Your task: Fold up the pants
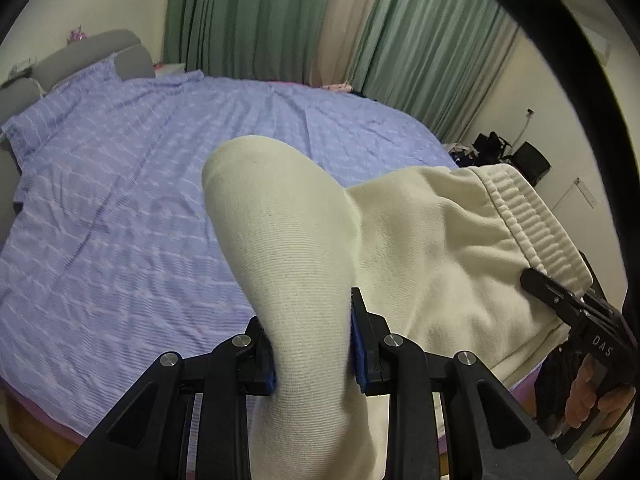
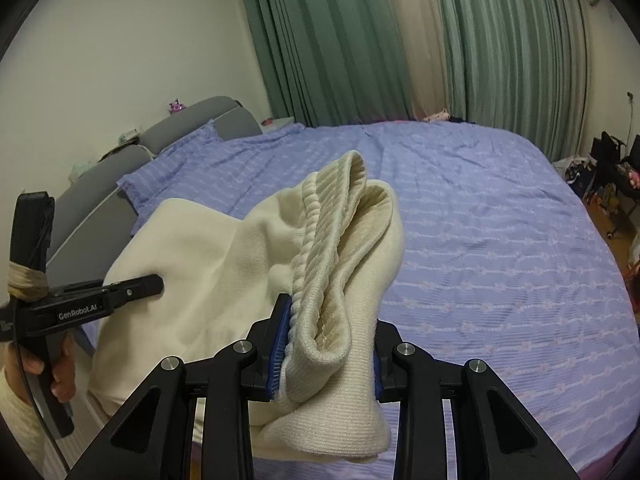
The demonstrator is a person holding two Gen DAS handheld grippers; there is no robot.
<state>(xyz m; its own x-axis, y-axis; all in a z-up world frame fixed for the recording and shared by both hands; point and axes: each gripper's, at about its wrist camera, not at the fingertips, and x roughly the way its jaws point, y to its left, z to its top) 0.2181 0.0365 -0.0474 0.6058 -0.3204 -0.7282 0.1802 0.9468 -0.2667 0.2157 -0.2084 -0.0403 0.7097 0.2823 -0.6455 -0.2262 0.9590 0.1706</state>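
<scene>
left hand: seen in the right wrist view at the left edge, fingers wrapped round the handle of its tool, a cream sleeve at the wrist.
right hand: seen in the left wrist view at the right edge, gripping its handle low down.
left gripper: tilted downward over the bed, jaws part closed and clenched on a bunched fold of the pants.
right gripper: tilted downward, jaws part closed, clamped on the ribbed waistband.
pants: cream knit, lifted above the bed, stretched between the two tools, cloth hanging below.
bed: lilac patterned cover, grey headboard at the left.
curtains: green, behind the bed.
</scene>
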